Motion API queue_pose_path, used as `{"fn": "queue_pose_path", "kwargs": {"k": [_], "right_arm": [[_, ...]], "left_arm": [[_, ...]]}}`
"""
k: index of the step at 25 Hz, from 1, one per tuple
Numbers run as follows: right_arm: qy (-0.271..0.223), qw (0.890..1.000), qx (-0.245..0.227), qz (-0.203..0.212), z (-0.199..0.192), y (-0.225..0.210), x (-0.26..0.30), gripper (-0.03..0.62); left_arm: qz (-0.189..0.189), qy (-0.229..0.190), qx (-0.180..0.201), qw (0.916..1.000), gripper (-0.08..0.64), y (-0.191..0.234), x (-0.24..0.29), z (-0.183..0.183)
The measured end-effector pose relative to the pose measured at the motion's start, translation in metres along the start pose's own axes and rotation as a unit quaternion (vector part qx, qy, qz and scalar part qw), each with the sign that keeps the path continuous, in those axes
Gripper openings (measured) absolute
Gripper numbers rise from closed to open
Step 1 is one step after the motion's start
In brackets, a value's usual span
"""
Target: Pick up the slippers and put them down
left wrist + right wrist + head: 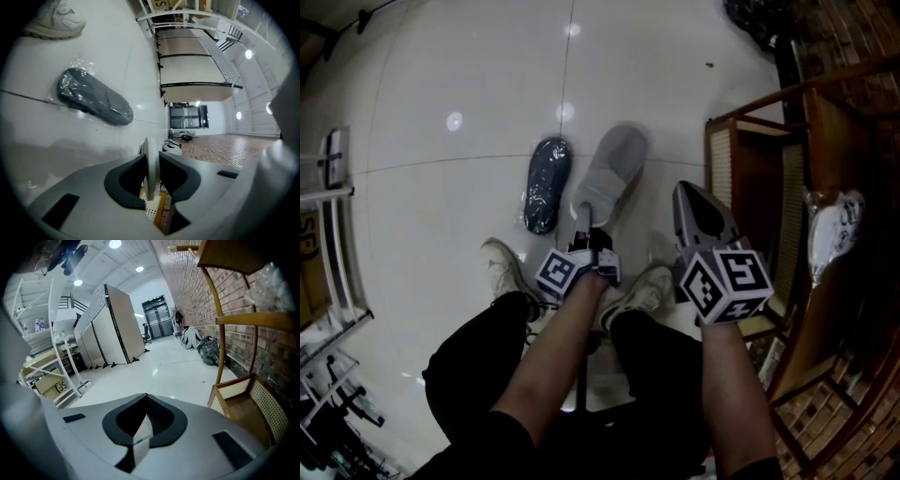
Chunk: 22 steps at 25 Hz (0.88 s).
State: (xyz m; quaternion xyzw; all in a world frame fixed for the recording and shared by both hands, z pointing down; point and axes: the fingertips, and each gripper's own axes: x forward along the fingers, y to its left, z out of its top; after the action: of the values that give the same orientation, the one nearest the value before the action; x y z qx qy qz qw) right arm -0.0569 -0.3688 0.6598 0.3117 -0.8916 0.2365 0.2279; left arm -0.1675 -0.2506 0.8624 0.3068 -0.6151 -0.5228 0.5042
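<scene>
A dark slipper (546, 184) wrapped in clear plastic lies on the white floor; the left gripper view shows the dark slipper (93, 97) up to the left. Right beside it in the head view, a grey slipper (614, 171) hangs toe-forward from my left gripper (582, 223), which is shut on its rear edge. In the left gripper view that thin pale edge (151, 164) is pinched between the dark pads. My right gripper (698, 246) is shut on a second grey slipper (701, 212) held above the floor beside a wooden rack; a pale wedge of it (140, 436) shows between the pads.
A wooden rack (750, 169) stands close on the right, with a plastic-wrapped white item (834, 227) on it. The person's pale sneakers (502, 267) (642, 291) stand just behind the slippers. A metal shelf (328, 234) is at the left, a black bag (759, 21) at the far right.
</scene>
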Motion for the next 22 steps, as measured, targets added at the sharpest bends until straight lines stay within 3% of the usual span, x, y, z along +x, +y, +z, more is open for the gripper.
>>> {"fn": "queue_pose_path", "kwargs": {"k": [4, 7, 8, 9, 10, 13, 15, 18, 22], "right_arm": [[0.009, 1.000, -0.013, 0.023, -0.003, 0.011, 0.003, 0.008], [0.004, 1.000, 0.007, 0.030, -0.003, 0.005, 0.002, 0.008], [0.001, 1.000, 0.009, 0.030, -0.003, 0.004, 0.001, 0.008], [-0.001, 0.999, 0.008, 0.031, -0.002, 0.003, 0.000, 0.008], [-0.003, 0.999, 0.007, 0.033, -0.001, 0.003, 0.000, 0.008], [-0.010, 0.999, 0.008, 0.034, 0.002, -0.002, -0.003, 0.008], [-0.014, 0.999, 0.010, 0.031, 0.004, -0.005, -0.006, 0.008], [-0.022, 0.999, 0.015, 0.031, 0.007, -0.004, -0.006, 0.008], [-0.032, 0.999, 0.012, 0.037, 0.012, -0.004, -0.007, 0.008]], "left_arm": [[0.034, 0.004, -0.015, 0.9993, 0.087, 0.027, -0.002, -0.007], [0.051, 0.013, -0.014, 0.9985, 0.087, 0.044, -0.008, -0.018], [0.070, 0.021, -0.009, 0.9973, 0.101, 0.053, -0.012, -0.022], [0.096, 0.028, -0.005, 0.9950, 0.167, 0.064, -0.017, -0.026], [0.125, 0.031, -0.006, 0.9917, 0.232, 0.074, -0.023, -0.029], [0.214, 0.025, -0.018, 0.9763, 0.277, 0.098, -0.042, -0.034], [0.254, 0.044, -0.002, 0.9662, 0.317, 0.105, -0.047, -0.038], [0.291, 0.069, 0.029, 0.9537, 0.379, 0.105, -0.049, -0.036], [0.323, 0.067, 0.069, 0.9415, 0.379, 0.095, -0.049, -0.030]]}}
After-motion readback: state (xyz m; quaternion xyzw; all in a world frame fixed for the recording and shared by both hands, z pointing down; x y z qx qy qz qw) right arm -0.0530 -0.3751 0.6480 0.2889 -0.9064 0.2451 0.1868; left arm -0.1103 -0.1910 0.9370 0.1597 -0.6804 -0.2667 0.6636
